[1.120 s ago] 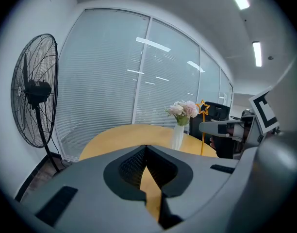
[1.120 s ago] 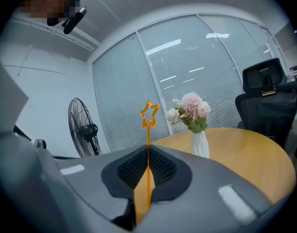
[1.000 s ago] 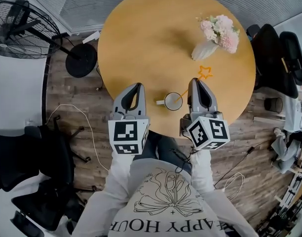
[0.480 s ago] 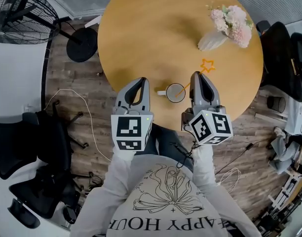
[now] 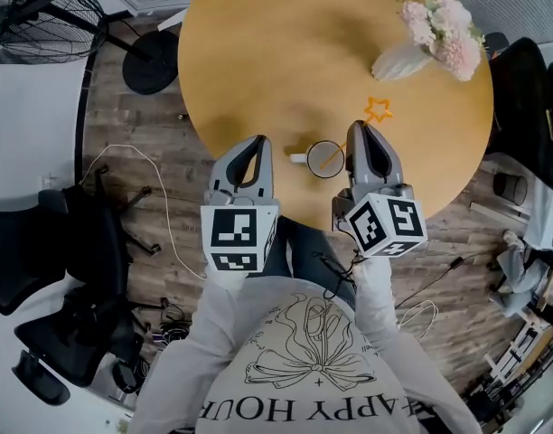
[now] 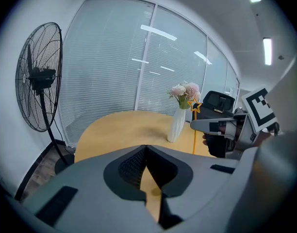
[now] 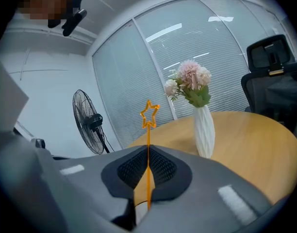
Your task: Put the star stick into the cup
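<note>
A white cup (image 5: 324,159) stands near the front edge of the round wooden table (image 5: 276,52). The orange star stick (image 5: 378,108) leans out of it, lower end inside, star up and to the right. My right gripper (image 5: 360,127) is shut on the thin stick just right of the cup. In the right gripper view the stick (image 7: 149,114) rises from between the closed jaws (image 7: 148,148), and a bit of white cup (image 7: 139,213) shows below. My left gripper (image 5: 256,140) hangs left of the cup, shut and empty (image 6: 146,148). From there I see the stick (image 6: 194,107) at the right gripper's tip (image 6: 194,125).
A white vase of pink flowers (image 5: 403,60) stands at the table's far right, beyond the star. A black floor fan (image 5: 42,7) stands far left. Black office chairs sit at the left (image 5: 42,269) and the right (image 5: 529,107). Cables lie on the wooden floor.
The head view has drifted, so the table sits a little higher and further right in the picture. Both grippers, the cup and the stick keep the same arrangement.
</note>
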Demonstrator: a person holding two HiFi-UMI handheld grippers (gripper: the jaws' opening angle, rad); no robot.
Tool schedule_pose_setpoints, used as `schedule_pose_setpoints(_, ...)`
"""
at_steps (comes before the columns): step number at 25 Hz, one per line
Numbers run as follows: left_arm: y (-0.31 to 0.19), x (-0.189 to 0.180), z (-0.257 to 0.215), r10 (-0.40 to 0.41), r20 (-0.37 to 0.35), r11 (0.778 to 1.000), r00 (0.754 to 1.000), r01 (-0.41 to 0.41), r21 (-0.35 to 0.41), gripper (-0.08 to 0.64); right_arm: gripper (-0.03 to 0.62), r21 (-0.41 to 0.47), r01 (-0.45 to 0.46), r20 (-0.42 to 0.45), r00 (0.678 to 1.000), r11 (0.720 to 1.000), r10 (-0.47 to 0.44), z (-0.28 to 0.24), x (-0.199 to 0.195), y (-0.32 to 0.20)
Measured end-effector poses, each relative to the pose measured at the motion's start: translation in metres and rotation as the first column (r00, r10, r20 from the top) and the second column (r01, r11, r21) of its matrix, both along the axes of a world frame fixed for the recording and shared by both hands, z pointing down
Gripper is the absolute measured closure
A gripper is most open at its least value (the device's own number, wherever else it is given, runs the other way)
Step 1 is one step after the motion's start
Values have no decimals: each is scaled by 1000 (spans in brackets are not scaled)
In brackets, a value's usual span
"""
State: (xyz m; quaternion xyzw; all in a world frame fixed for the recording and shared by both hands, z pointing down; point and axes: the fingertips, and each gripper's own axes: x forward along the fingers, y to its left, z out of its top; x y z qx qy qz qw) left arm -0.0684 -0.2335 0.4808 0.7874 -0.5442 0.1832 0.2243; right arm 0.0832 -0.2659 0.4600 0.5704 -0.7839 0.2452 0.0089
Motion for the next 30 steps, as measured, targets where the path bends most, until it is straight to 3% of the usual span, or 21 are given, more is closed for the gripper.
schedule_pose_setpoints(30,2,-2,32,-27,1,998,1000,27,-55,554,577,-112,41,-10,999,993,-42,63,-8,-3)
